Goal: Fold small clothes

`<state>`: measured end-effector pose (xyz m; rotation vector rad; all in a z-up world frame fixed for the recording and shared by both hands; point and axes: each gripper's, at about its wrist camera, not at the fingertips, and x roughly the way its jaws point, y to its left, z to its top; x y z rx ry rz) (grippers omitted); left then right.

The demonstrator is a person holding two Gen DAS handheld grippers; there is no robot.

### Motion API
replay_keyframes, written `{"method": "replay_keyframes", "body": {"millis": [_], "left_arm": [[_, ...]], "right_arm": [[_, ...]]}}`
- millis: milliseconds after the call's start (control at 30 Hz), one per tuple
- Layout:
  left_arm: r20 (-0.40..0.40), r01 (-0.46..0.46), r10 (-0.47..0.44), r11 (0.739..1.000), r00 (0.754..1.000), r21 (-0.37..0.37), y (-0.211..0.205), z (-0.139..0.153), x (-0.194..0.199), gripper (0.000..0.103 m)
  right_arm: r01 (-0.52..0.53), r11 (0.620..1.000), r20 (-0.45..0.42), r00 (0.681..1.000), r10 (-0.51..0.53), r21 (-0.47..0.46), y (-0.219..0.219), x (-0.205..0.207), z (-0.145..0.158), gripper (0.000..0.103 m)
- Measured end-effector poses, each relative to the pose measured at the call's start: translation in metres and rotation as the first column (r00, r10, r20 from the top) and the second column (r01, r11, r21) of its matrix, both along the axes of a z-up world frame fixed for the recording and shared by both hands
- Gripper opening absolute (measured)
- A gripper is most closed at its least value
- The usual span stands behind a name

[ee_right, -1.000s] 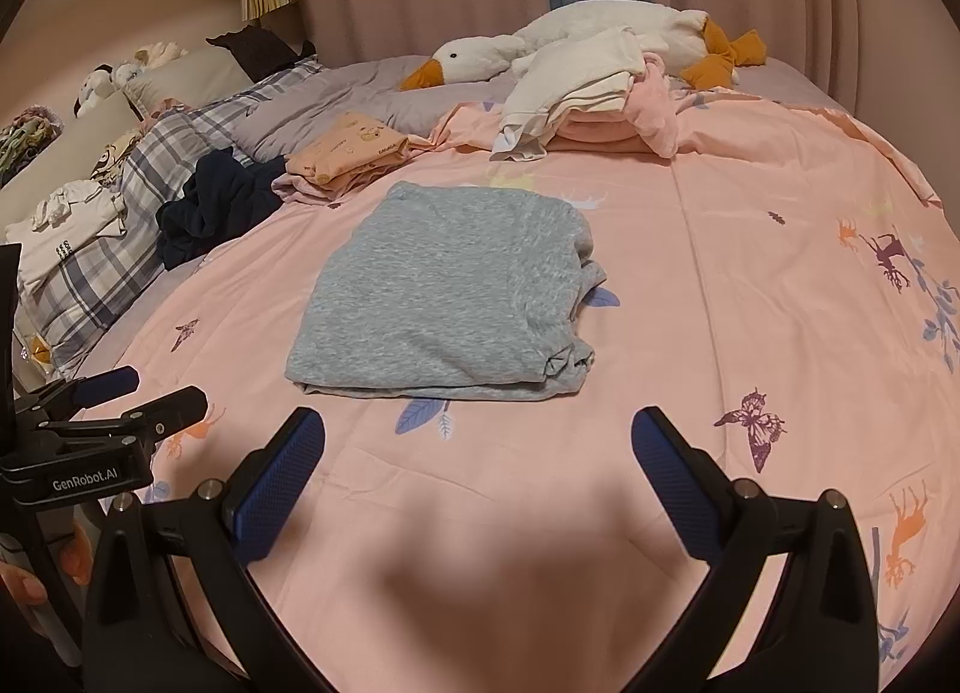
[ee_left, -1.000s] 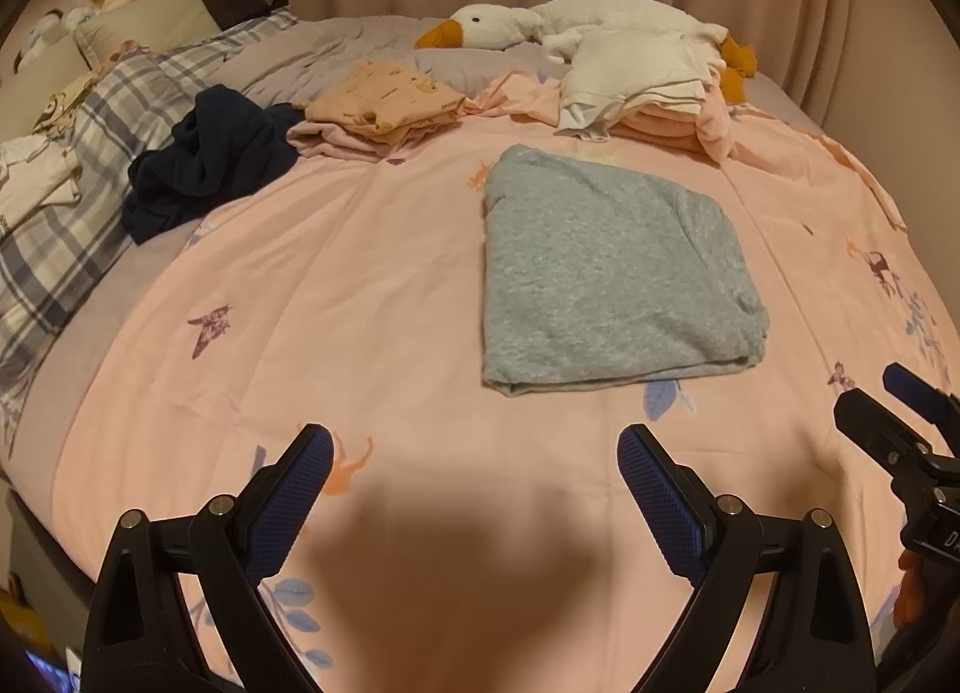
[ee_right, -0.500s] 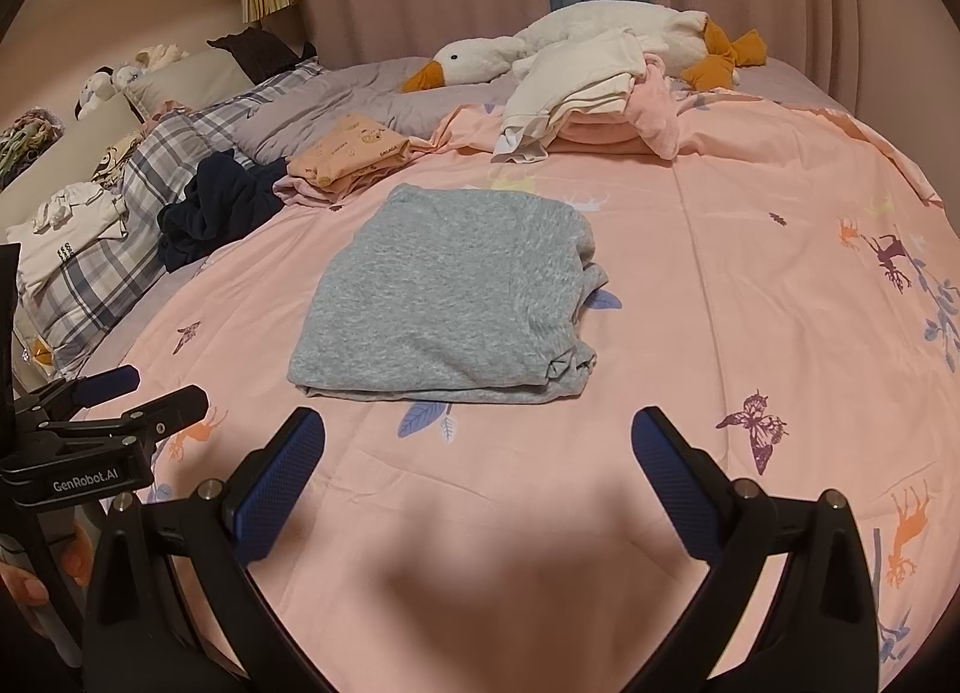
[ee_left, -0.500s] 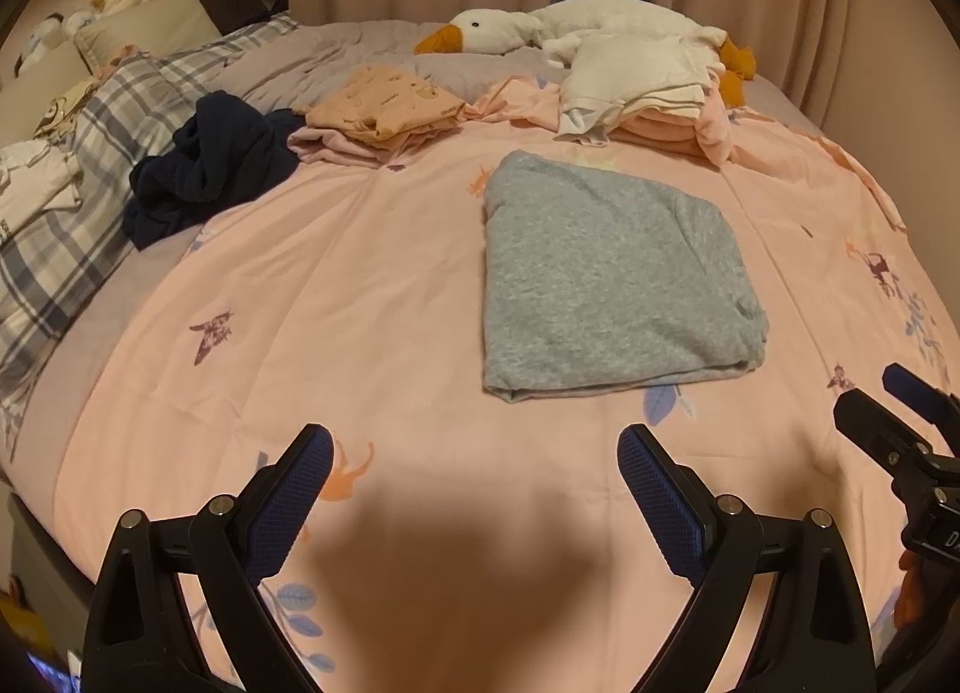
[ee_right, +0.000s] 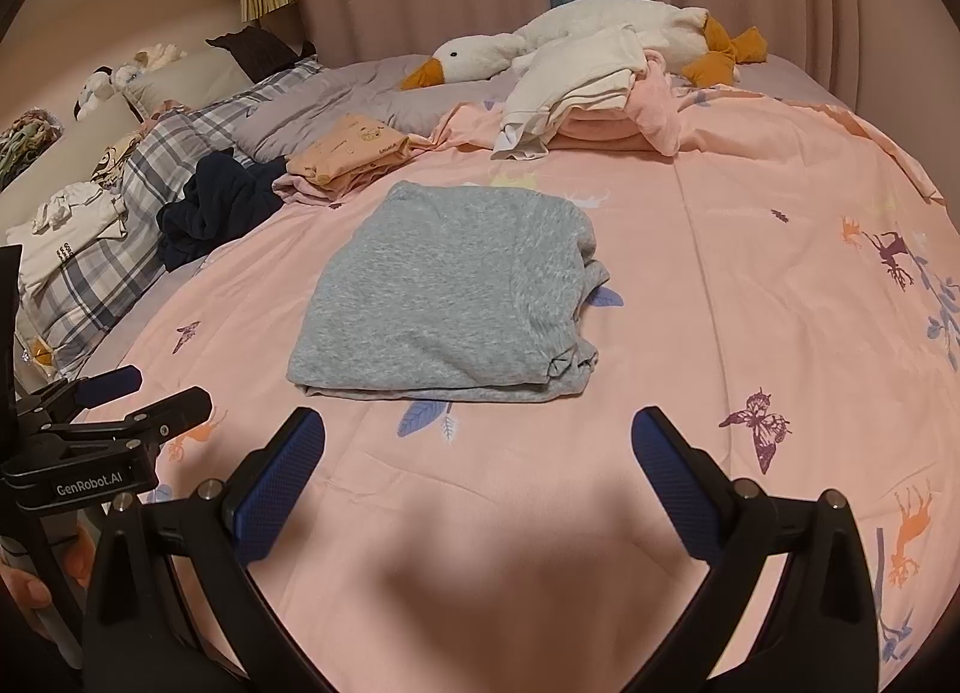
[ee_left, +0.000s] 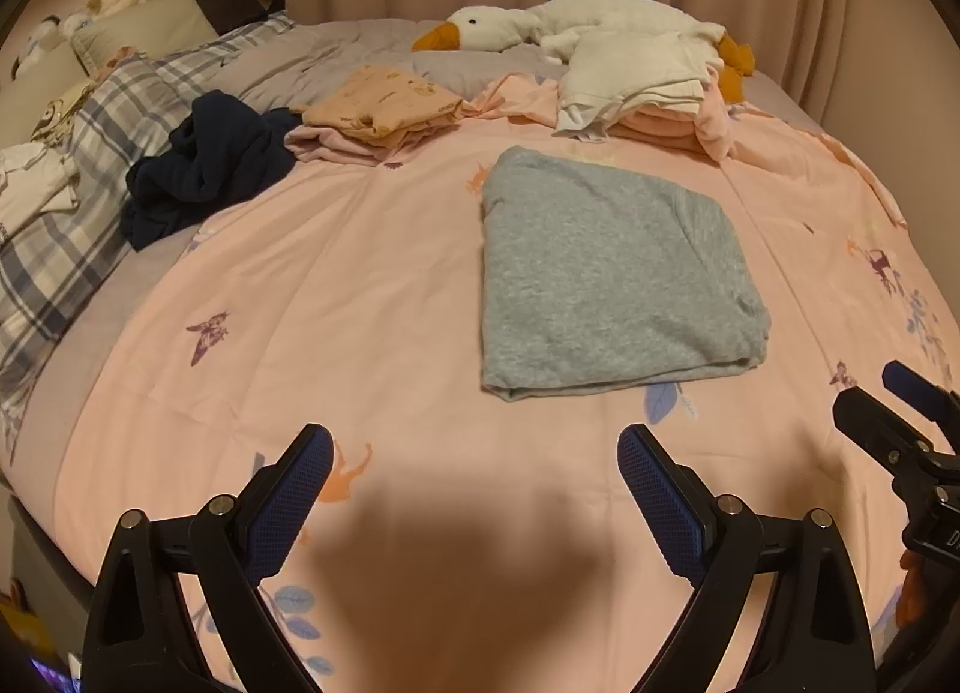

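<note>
Grey garment (ee_left: 606,273) lying folded mid-bed on pink sheet (ee_left: 372,285), apparently finished. Left gripper (ee_left: 474,471) and right gripper (ee_right: 477,453) hovering near it, jaws apart, holding nothing, likely awaiting the next piece.

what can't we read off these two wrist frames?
- Grey folded garment: garment type; the folds hide it in both views.
- Underside layers of the white clothes pile: covered by the top piece, right view.
- Right tongs: cut off by the frame edge, left view.
</note>
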<state>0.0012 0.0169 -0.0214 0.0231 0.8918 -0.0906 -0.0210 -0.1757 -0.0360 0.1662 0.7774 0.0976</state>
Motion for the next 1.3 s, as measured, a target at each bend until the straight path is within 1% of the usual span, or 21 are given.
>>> {"method": "replay_keyframes", "body": {"millis": [1300], "left_arm": [[0.016, 0.001, -0.001, 1.000, 1.000, 0.015, -0.0006, 0.0015, 0.0017, 0.095]], "right_arm": [[-0.004, 1.000, 0.003, 1.000, 0.004, 0.000, 0.0014, 0.0021, 0.0016, 0.103]]}}
